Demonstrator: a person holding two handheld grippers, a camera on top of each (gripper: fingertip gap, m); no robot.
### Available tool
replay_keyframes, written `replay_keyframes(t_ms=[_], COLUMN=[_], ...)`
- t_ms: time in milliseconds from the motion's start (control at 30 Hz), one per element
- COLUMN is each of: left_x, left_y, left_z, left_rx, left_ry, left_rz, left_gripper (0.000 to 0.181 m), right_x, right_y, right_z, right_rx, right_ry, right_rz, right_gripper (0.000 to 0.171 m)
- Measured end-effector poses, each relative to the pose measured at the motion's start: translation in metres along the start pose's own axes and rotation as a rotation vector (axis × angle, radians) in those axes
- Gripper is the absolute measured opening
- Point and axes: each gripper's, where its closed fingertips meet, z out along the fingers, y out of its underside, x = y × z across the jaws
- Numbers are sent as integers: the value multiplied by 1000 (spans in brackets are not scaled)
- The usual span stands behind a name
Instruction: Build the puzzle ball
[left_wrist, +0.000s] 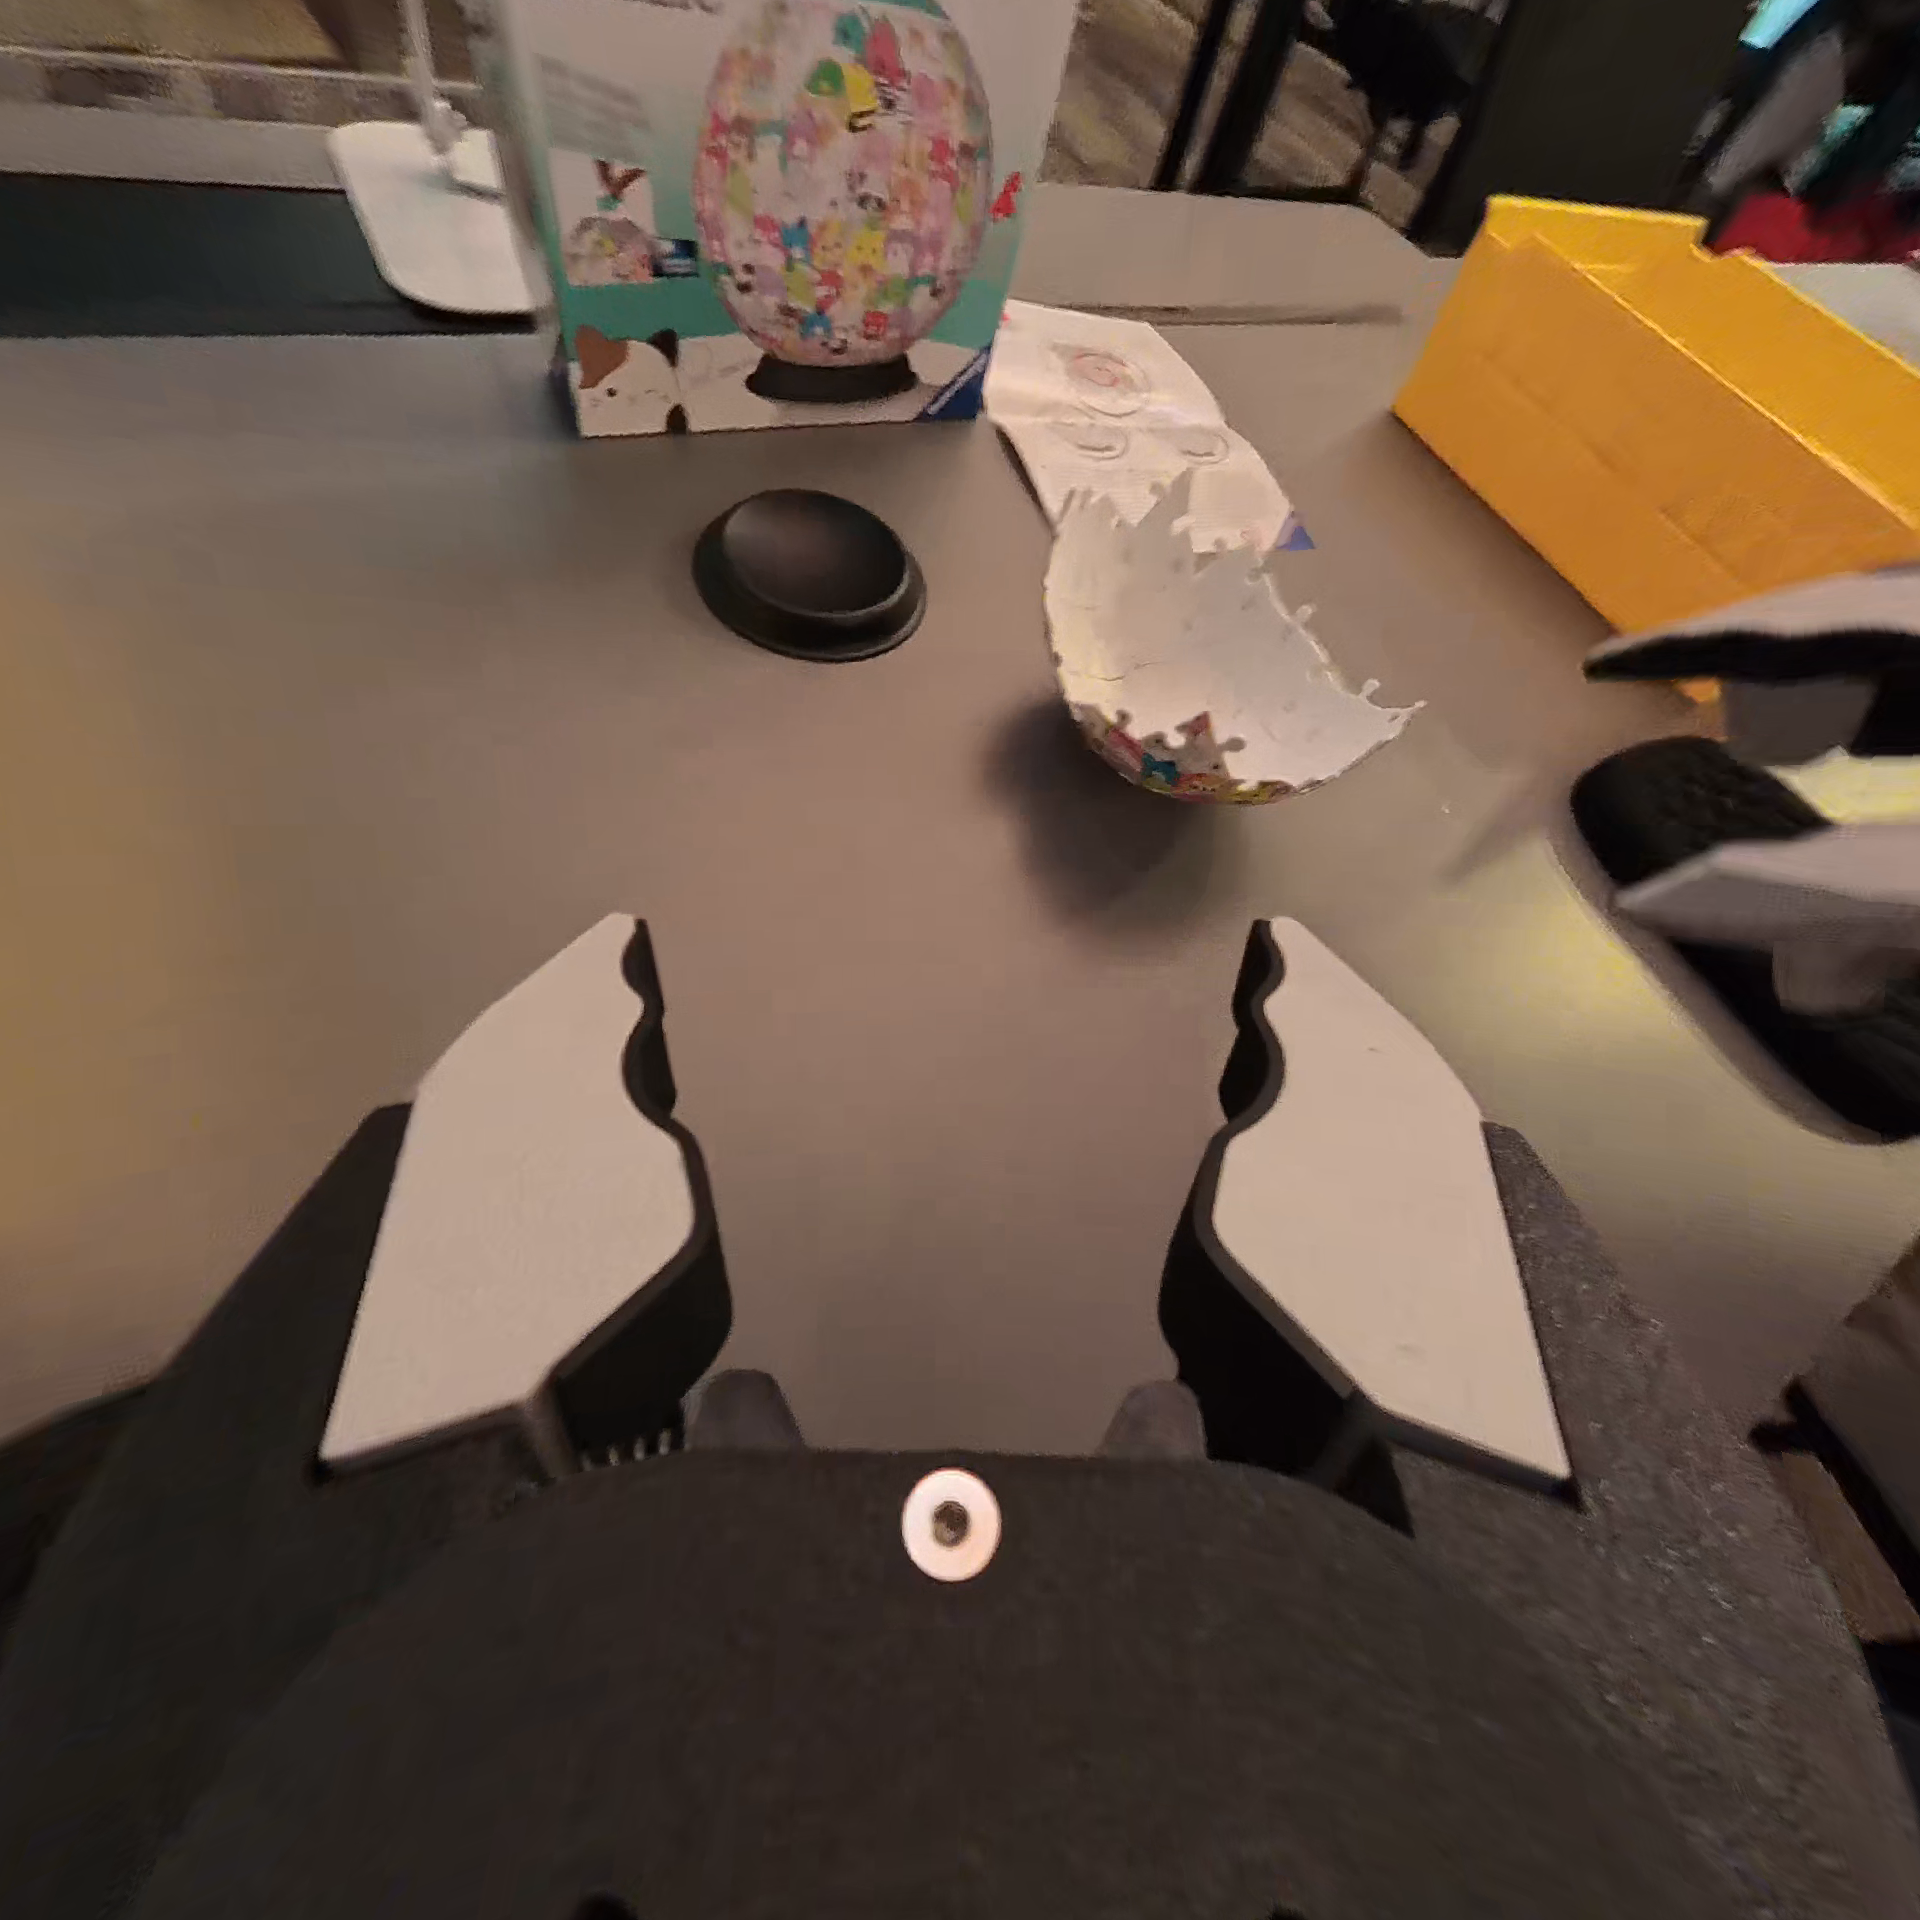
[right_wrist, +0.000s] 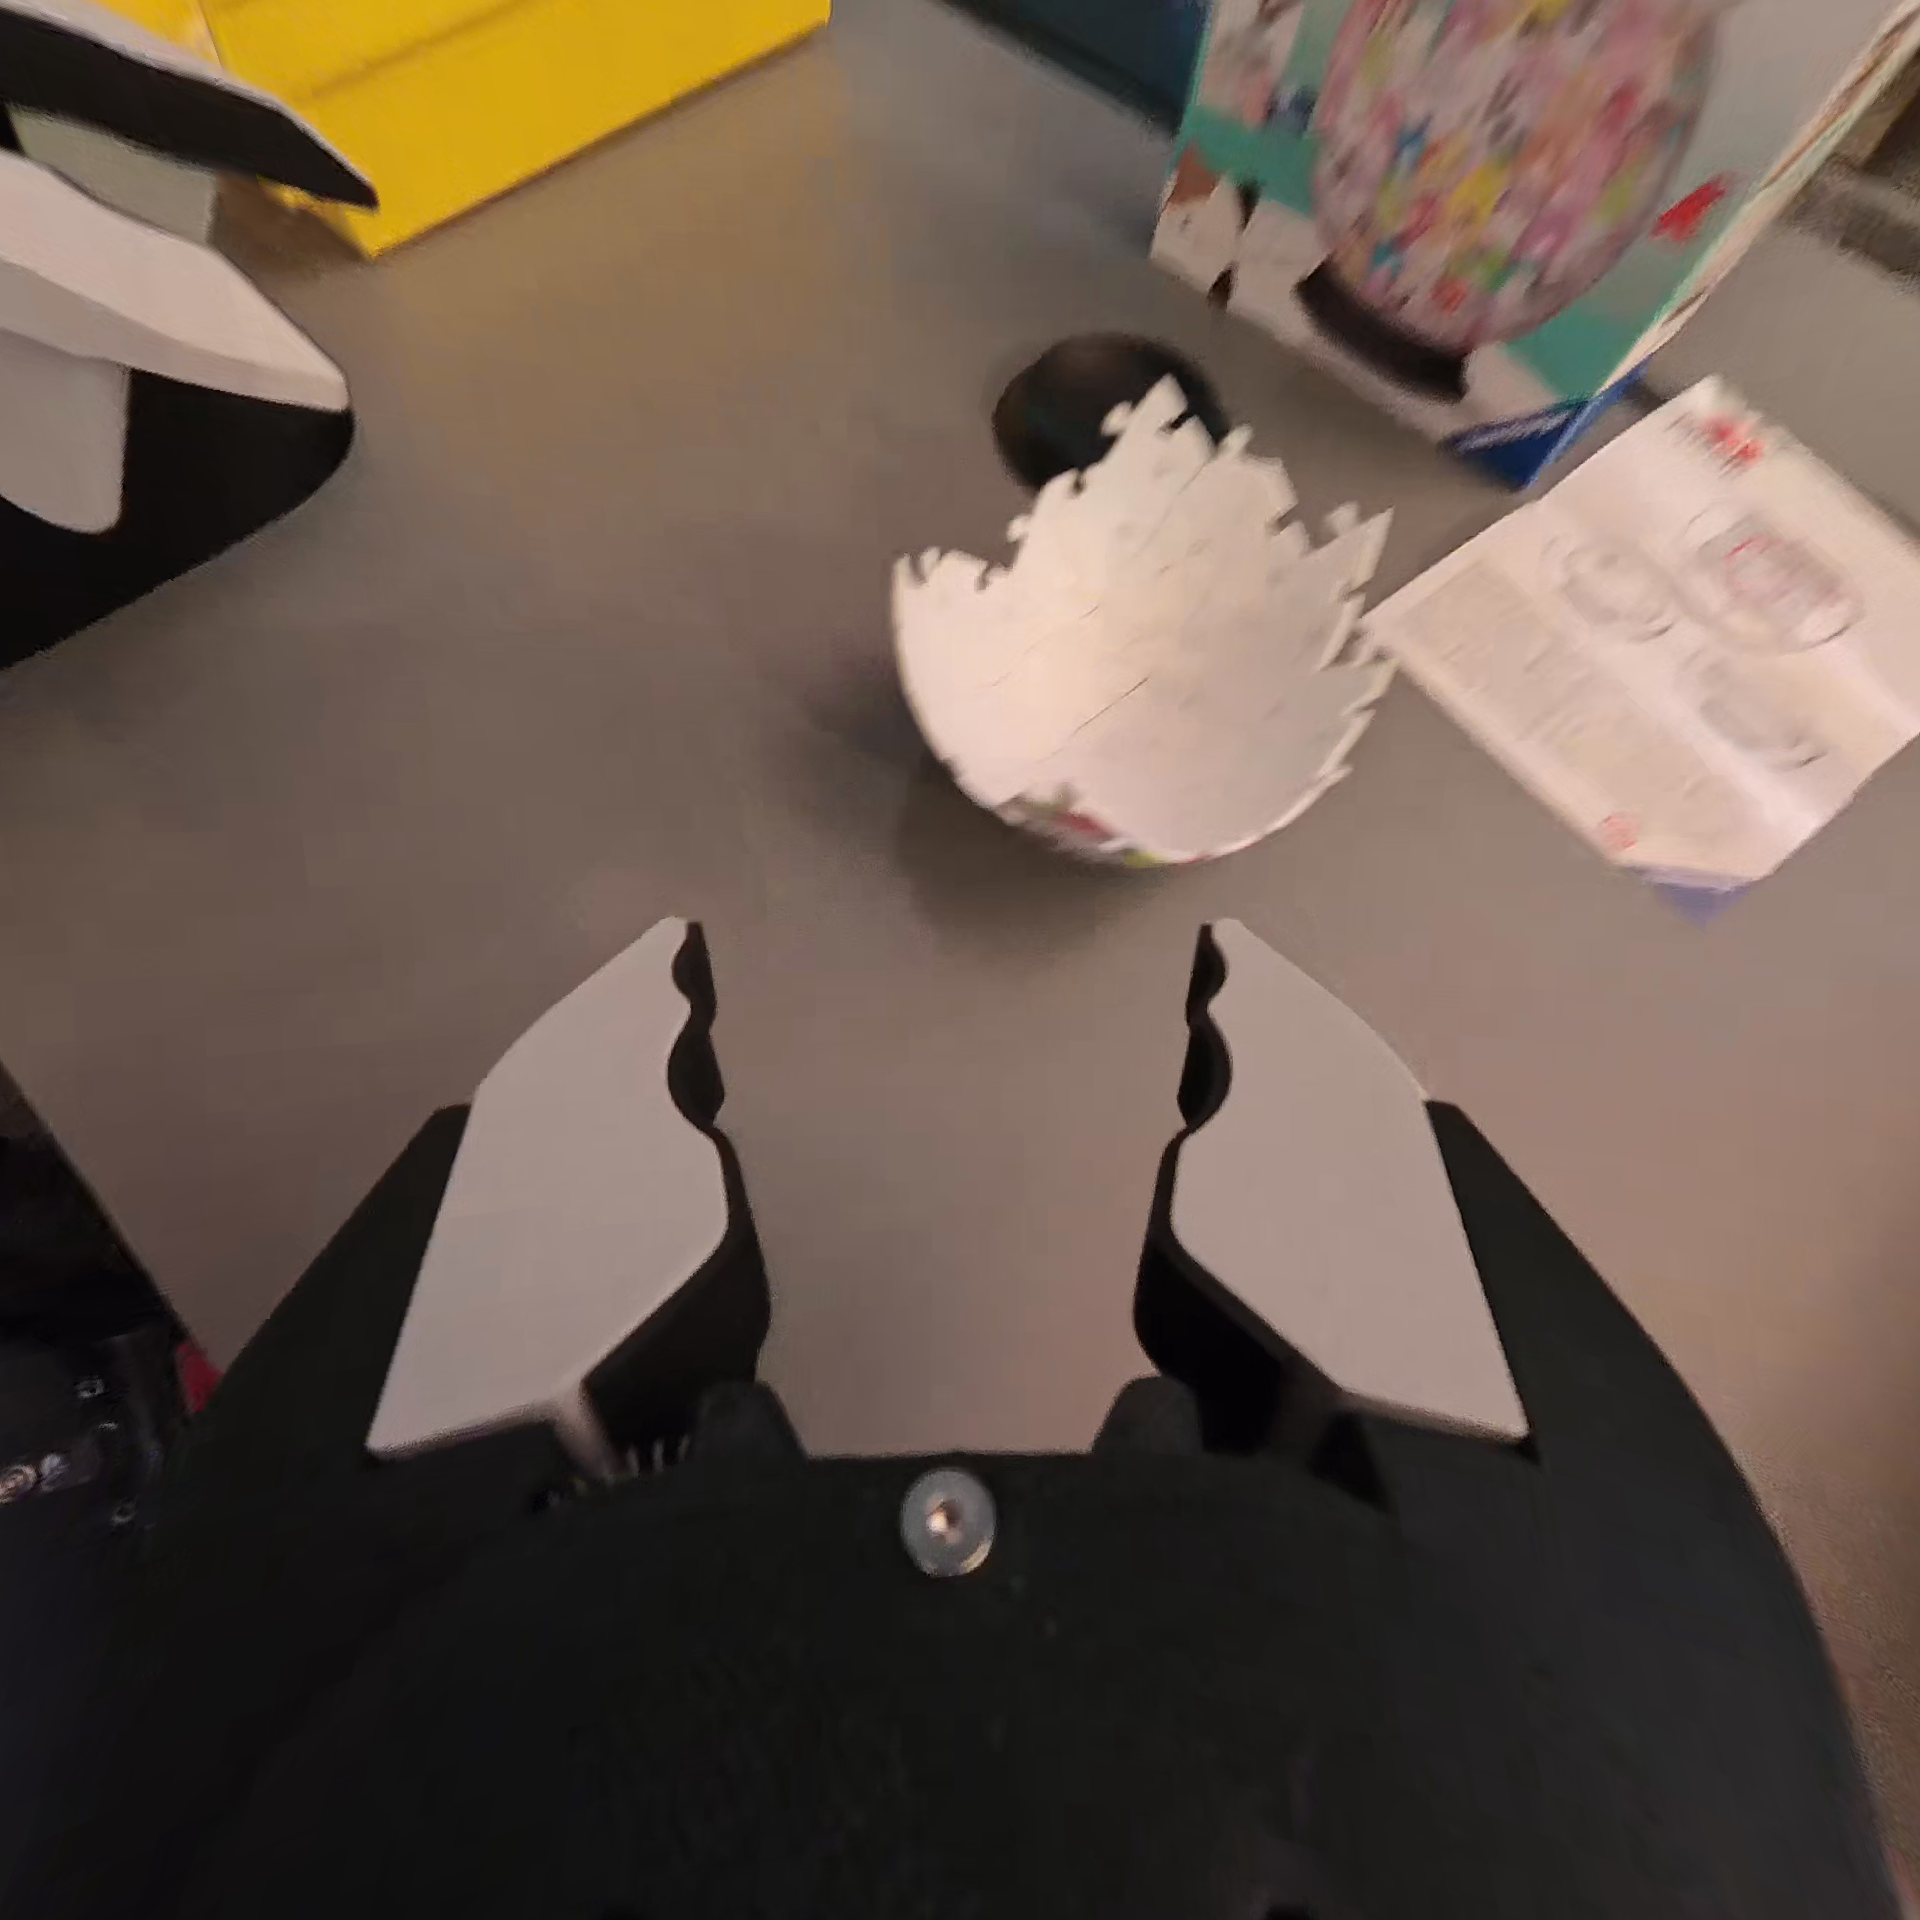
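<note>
The half-built, white-lined colourful puzzle-ball shell (left_wrist: 1195, 665) rests on the grey table (left_wrist: 416, 727), right of the round black stand (left_wrist: 808, 574). The left gripper (left_wrist: 951, 935) and right gripper (right_wrist: 948, 935) hover nearer, jaws apart, empty

Dim warm light, motion blur, wide-angle edge distortion.

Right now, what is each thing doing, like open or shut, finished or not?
Left gripper: open, empty.
Right gripper: open, empty.
Puzzle ball: half-built shell, tilted on the table.
Black stand: empty.
Puzzle box: standing upright.
Instruction sheet: lying flat.
</note>
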Motion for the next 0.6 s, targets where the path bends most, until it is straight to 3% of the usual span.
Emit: replay_keyframes(t_ms=[233,433,600], left_x=[-31,-39,-34], left_y=[53,83,92], left_z=[-4,12,27], left_rx=[-103,-192,-247], left_ry=[-247,-341,-380], left_rz=[-40,-32,-7], left_gripper=[130,138,139], right_x=[-40,-45,-29], right_y=[33,63,60], right_z=[42,68,76], right_rx=[-97,-224,-174], right_ry=[152,192,265], right_rz=[95,215,305], right_gripper=[112,124,132])
